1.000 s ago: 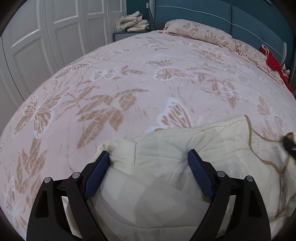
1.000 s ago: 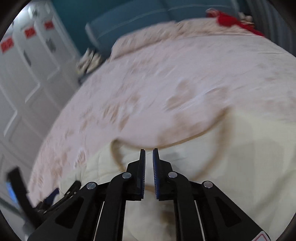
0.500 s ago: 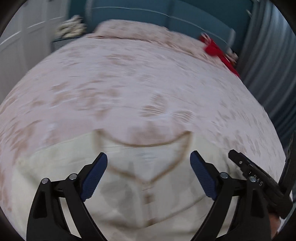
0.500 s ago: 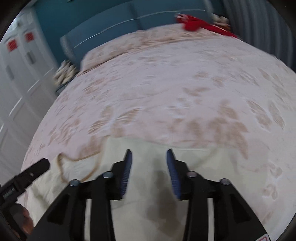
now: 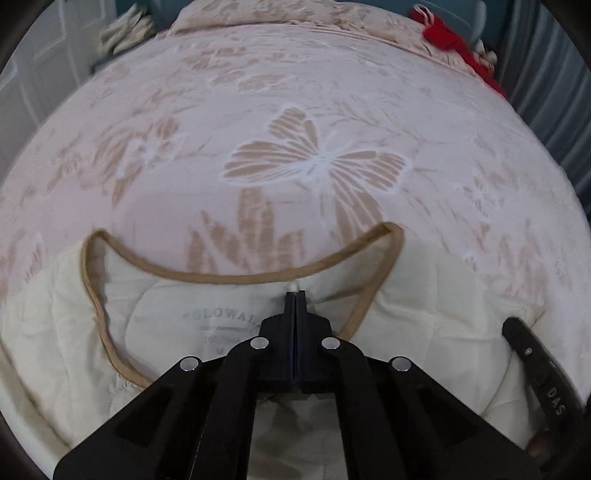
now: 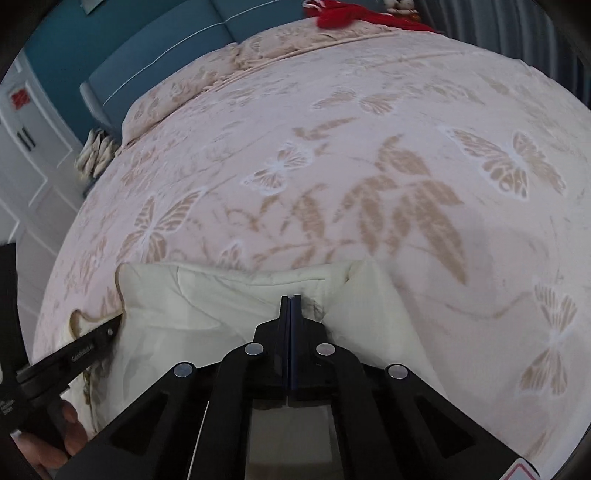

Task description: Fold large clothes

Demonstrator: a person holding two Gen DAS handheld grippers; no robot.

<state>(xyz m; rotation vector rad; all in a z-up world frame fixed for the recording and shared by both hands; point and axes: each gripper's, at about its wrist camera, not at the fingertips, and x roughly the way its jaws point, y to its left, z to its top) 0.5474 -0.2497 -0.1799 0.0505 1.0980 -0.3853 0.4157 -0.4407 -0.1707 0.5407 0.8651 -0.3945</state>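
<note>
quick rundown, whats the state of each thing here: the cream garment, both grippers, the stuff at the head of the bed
cream garment: lying rumpled on the bedspread, neckline open toward the headboard, not yet folded
left gripper: jaws just closed, shut on the garment at the neckline
right gripper: jaws just closed, shut on the garment near its shoulder edge
bedspread: spread flat
red cloth: bunched by the pillow

One cream garment, two claws, one butterfly bedspread, one red cloth
</note>
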